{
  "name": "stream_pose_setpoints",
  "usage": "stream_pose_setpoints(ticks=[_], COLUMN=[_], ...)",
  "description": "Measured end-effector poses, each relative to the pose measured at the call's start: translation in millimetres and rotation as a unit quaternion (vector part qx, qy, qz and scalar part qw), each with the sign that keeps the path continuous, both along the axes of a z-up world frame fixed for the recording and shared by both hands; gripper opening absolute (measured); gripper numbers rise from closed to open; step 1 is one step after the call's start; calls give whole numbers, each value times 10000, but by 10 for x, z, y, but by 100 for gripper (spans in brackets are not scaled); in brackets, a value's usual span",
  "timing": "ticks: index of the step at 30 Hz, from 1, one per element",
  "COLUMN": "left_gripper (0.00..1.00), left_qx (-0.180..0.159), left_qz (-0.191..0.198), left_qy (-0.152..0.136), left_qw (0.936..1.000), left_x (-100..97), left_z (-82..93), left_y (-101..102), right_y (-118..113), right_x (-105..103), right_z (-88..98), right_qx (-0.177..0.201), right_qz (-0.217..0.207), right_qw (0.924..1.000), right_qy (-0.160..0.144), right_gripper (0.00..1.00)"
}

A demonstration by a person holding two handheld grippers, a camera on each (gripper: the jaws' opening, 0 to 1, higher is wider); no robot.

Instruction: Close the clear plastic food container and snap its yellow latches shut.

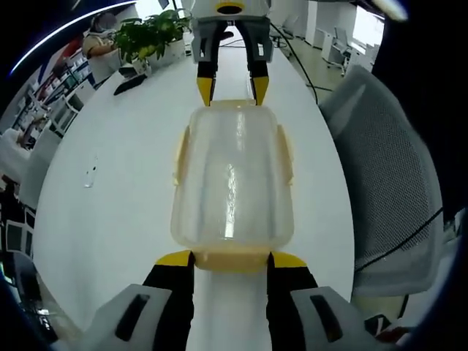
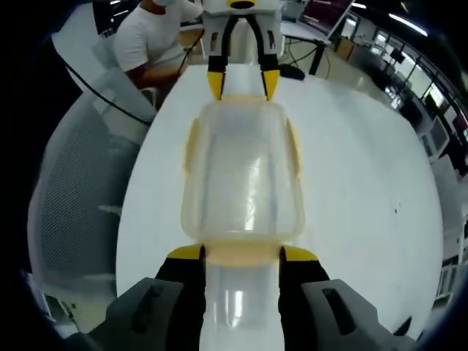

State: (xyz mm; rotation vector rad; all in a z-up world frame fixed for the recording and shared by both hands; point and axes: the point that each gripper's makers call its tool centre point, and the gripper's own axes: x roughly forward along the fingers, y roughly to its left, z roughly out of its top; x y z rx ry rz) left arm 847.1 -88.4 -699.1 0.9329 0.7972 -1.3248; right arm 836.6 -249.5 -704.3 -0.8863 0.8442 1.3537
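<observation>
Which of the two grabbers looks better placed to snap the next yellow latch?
Neither clearly. The left gripper and right gripper each have their fingers open around an end latch of the container, mirror images.

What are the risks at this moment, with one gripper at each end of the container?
1. The left gripper and the right gripper each straddle an end latch of the clear container. Uneven pressing may slide it along the smooth white table.
2. The side latches look not yet snapped down; forcing the ends first might seat the lid crooked.
3. The container lies close to the table edge beside the mesh chair; a strong push might send it off.
</observation>
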Motion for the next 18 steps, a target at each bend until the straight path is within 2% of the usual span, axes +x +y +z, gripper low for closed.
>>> stream_pose_setpoints(ticks=[18], left_gripper=[32], left_qx=[-95], left_qz=[-134], left_qy=[-38], left_qw=[9999], left_x=[127], left_z=[9], left_y=[-476], right_y=[-492], right_x=[63], right_z=[-20], right_qx=[-154], right_qz=[-172], right_qw=[9997], right_qy=[6], right_gripper=[35])
